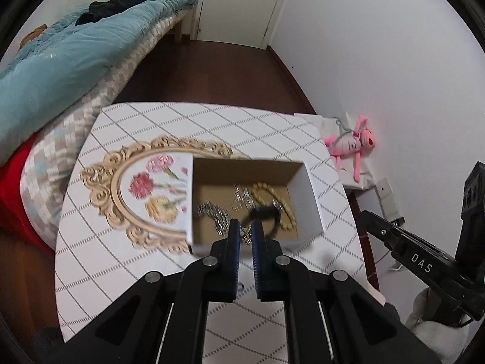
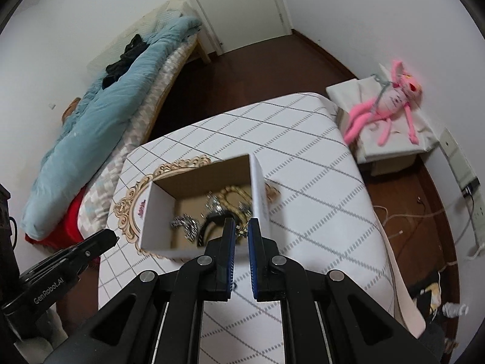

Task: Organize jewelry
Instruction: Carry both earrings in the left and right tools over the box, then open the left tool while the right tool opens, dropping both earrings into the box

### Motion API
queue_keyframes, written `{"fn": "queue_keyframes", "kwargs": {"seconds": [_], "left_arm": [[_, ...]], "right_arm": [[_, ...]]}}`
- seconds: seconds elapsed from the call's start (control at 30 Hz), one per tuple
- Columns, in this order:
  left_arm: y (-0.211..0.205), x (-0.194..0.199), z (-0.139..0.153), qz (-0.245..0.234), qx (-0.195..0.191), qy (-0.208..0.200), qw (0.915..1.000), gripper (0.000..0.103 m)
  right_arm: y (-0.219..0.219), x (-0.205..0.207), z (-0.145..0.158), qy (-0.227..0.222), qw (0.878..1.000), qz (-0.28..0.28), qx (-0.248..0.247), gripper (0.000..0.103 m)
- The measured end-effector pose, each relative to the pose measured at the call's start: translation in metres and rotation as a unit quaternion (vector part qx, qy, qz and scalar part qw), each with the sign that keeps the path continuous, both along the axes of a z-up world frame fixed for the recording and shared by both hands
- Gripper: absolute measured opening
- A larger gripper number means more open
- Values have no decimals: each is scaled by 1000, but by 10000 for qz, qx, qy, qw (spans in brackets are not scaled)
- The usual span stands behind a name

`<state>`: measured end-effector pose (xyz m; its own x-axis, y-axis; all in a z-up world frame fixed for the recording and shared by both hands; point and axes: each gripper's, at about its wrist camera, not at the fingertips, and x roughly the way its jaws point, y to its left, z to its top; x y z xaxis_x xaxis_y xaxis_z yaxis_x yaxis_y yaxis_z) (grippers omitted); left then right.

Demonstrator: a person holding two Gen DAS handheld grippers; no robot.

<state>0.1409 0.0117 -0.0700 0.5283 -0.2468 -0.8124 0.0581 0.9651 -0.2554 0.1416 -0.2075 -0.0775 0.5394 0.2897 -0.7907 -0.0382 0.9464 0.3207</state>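
Observation:
An open white cardboard box (image 1: 309, 200) stands on the ornate gold tray (image 1: 100, 191) on the quilted table. Inside lie a gold bead bracelet (image 1: 272, 197), silver chains (image 1: 215, 212) and a black band (image 1: 266, 212). My left gripper (image 1: 246, 230) is shut on a small gold and silver jewelry piece (image 1: 246, 234) at the box's near wall. In the right wrist view the box (image 2: 157, 212) shows too, and my right gripper (image 2: 241, 229) is shut on a small metal jewelry piece (image 2: 240, 231) over the box's near right corner.
A bed with a blue duvet (image 1: 60, 60) lies to the left. A pink plush toy (image 2: 391, 103) lies on a white stand to the right of the table. Cables and a power strip (image 2: 473, 209) lie on the wooden floor at the right.

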Motion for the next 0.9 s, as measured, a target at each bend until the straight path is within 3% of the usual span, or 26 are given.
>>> {"fn": "queue_keyframes", "kwargs": {"seconds": [0.33,0.6,0.63,0.67,0.7,0.77,0.83,0.9], "left_arm": [[8,75,-23,4,98,543,9985,5],[8,108,-47,182,697,1123,9911,14],[9,109,-50,223,758,1174,9899,18],[10,110,-51,250,778,1174,9897,29],[12,110,-50,303,805,1134,9898,48],[16,107,-48,426,888,1005,9900,70],[18,105,-48,477,948,932,9900,71],[20,105,-49,493,1011,908,9895,79]], "right_arm": [[27,92,-33,842,9948,518,-231,9],[42,125,-54,1331,9857,693,-768,12],[42,126,-54,1308,9859,697,-782,17],[42,126,-53,1276,9862,693,-799,19],[43,126,-51,1254,9860,699,-850,21],[45,126,-48,1172,9850,686,-1063,46],[45,125,-46,1110,9846,661,-1177,52],[44,123,-45,1061,9831,567,-1380,53]]}}
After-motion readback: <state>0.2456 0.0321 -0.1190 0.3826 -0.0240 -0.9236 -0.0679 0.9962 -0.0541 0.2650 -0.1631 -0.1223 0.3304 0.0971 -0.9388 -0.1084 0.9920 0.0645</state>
